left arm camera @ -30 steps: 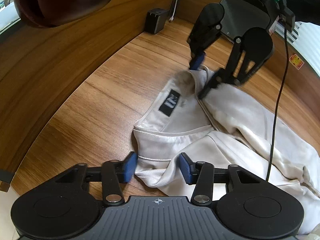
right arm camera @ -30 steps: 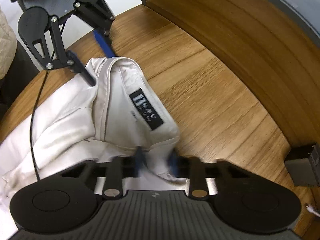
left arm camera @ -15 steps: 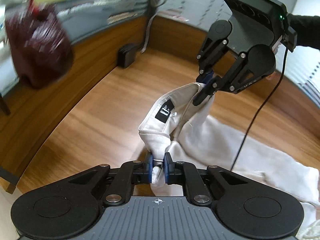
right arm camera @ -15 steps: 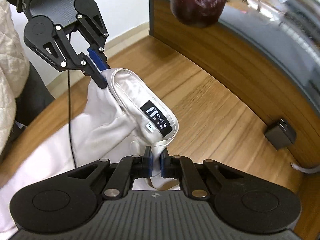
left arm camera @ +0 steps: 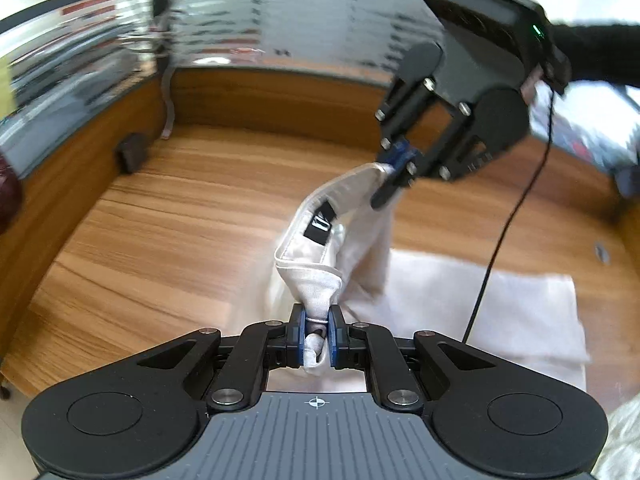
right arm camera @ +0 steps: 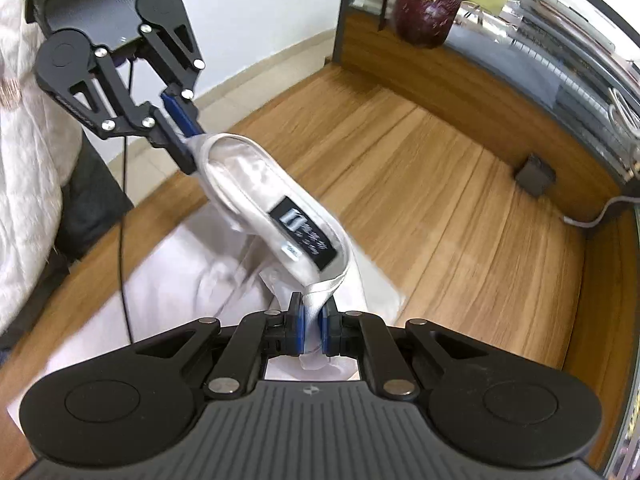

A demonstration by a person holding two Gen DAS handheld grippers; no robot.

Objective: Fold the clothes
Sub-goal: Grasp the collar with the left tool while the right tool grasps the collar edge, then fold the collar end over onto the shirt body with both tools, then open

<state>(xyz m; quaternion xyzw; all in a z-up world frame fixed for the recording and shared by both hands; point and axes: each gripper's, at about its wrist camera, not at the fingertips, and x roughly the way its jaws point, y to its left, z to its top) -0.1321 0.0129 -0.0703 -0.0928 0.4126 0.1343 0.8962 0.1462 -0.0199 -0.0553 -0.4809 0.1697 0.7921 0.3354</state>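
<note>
A white garment (left arm camera: 460,304) with a black neck label (left arm camera: 320,225) hangs between my two grippers above the wooden table (left arm camera: 168,232). My left gripper (left arm camera: 317,334) is shut on one end of the neckline. My right gripper (right arm camera: 312,322) is shut on the other end; it also shows in the left wrist view (left arm camera: 394,176). The left gripper shows in the right wrist view (right arm camera: 182,136). The neckline (right arm camera: 280,216) is stretched taut in the air. The garment's lower part (right arm camera: 180,280) trails on the table.
A small black box (left arm camera: 130,152) sits at the table's back corner, also in the right wrist view (right arm camera: 534,174). A dark red pot (right arm camera: 426,6) stands on the raised ledge. A black cable (left arm camera: 500,240) hangs from the right gripper. A quilted white jacket (right arm camera: 24,160) is at far left.
Both grippers closed on the neckline ends and lifted it off the table. The garment now hangs higher, and the neckline is pulled straighter between them.
</note>
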